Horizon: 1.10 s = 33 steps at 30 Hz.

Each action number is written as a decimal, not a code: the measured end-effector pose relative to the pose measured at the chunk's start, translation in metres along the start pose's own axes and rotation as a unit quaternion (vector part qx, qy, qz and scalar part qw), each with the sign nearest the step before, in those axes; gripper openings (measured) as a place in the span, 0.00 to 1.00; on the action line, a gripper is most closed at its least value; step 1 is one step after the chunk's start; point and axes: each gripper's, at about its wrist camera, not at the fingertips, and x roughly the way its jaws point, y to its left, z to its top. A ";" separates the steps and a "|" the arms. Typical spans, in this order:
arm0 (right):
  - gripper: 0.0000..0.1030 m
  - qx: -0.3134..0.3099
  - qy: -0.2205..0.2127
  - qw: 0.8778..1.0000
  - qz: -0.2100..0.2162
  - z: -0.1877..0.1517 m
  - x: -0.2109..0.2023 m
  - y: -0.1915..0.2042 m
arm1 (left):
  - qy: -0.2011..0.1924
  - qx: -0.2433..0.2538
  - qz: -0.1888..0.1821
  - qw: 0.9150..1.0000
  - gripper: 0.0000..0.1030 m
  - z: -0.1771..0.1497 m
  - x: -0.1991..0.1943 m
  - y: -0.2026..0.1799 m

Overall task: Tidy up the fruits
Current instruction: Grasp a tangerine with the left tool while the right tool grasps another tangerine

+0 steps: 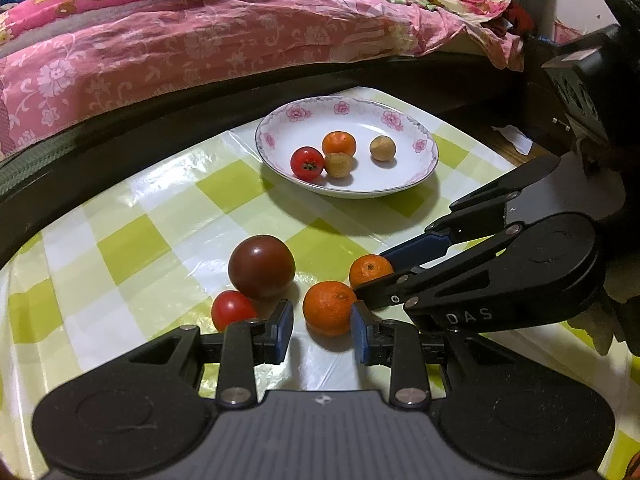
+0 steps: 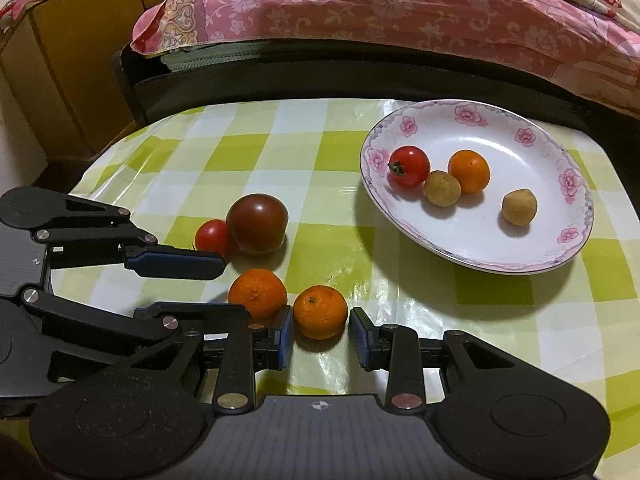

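Observation:
Two oranges lie side by side on the green-checked tablecloth (image 1: 168,216). My left gripper (image 1: 322,328) is shut on the left orange (image 1: 329,308), which rests on the cloth; in the right wrist view that gripper (image 2: 236,288) comes in from the left around the same orange (image 2: 258,292). My right gripper (image 2: 320,320) is shut on the right orange (image 2: 320,312), also seen between its fingertips (image 1: 370,274). A dark red tomato (image 1: 262,266) and a small red tomato (image 1: 232,310) sit just left of the oranges. The flowered white plate (image 2: 480,240) holds a cherry tomato, an orange and two small brown fruits.
A bed with pink floral bedding (image 1: 200,40) runs along the table's far edge. A wooden cabinet (image 2: 60,60) stands at the far left. The plate (image 1: 360,120) sits toward the far right corner of the table. A scrap of paper (image 1: 516,140) lies on the floor beyond.

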 end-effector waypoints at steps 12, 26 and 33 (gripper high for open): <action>0.25 0.013 0.018 0.999 -0.024 0.000 -0.007 -0.007 | 0.007 0.012 -0.013 1.000 0.41 0.003 0.011 -0.011; 0.26 0.016 0.014 0.999 -0.037 -0.007 -0.010 -0.012 | 0.019 0.029 0.007 0.999 0.40 0.002 0.025 -0.023; 0.26 0.011 0.010 0.999 -0.042 -0.006 -0.010 -0.011 | 0.024 0.027 0.006 0.999 0.40 0.003 0.025 -0.022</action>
